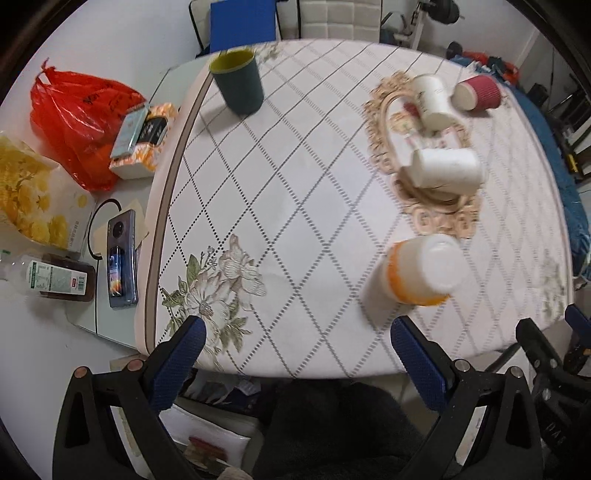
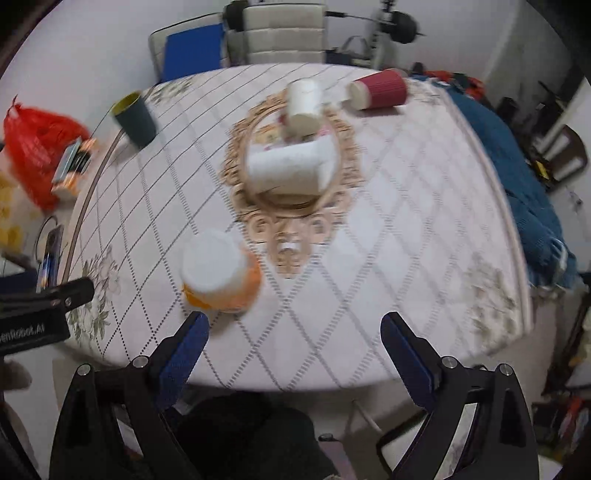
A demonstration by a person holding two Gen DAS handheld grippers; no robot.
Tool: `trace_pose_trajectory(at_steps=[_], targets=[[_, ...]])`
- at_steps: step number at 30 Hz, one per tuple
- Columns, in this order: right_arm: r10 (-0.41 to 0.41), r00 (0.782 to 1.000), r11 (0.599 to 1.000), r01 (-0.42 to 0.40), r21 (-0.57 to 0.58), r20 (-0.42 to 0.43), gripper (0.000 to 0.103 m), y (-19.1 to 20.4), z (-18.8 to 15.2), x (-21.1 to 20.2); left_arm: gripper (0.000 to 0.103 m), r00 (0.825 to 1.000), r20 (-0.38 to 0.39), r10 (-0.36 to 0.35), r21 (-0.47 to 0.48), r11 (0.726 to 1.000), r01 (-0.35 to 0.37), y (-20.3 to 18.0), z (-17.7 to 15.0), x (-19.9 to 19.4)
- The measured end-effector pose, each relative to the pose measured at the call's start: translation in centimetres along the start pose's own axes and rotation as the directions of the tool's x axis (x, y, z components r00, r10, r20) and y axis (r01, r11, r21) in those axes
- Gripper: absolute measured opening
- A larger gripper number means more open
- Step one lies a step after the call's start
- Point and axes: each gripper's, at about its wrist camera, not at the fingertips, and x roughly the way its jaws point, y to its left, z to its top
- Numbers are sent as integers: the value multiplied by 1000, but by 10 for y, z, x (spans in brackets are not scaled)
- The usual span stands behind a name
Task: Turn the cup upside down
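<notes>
A dark green cup with a yellow inside [image 1: 239, 80] stands upright, mouth up, at the table's far left edge; it also shows in the right wrist view [image 2: 135, 118]. An orange and white cup [image 1: 423, 269] stands bottom up near the front; in the right wrist view [image 2: 218, 271] it is just beyond the left finger. A white cup [image 1: 445, 170] lies on its side on the mirror tray [image 2: 288, 236]. Another white cup [image 1: 433, 101] and a red ribbed cup [image 1: 478, 92] lie farther back. My left gripper [image 1: 295, 332] and right gripper [image 2: 293, 328] are open and empty above the table's front edge.
The table has a quilted diamond-pattern cloth [image 1: 288, 184]. Left of it lie a red plastic bag [image 1: 74, 118], a phone [image 1: 122, 258] and a bottle [image 1: 59, 280]. A blue blanket [image 2: 517, 177] hangs on the right. A chair [image 2: 280, 33] stands behind the table.
</notes>
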Motion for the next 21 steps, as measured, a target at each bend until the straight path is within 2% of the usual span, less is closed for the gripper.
trace_pose_trajectory(at_steps=[9, 14, 21], targets=[[-8, 999, 1000, 8, 14, 32, 96, -34, -9, -78, 103, 993, 114, -22, -21, 999, 25, -22, -25, -89], [3, 994, 1000, -2, -6, 110, 96, -45, -17, -141, 103, 981, 195, -24, -19, 999, 28, -26, -42, -147], [-6, 983, 1000, 9, -15, 186, 96, -52, -30, -218, 103, 969, 246, -29, -32, 999, 39, -25, -63, -201]])
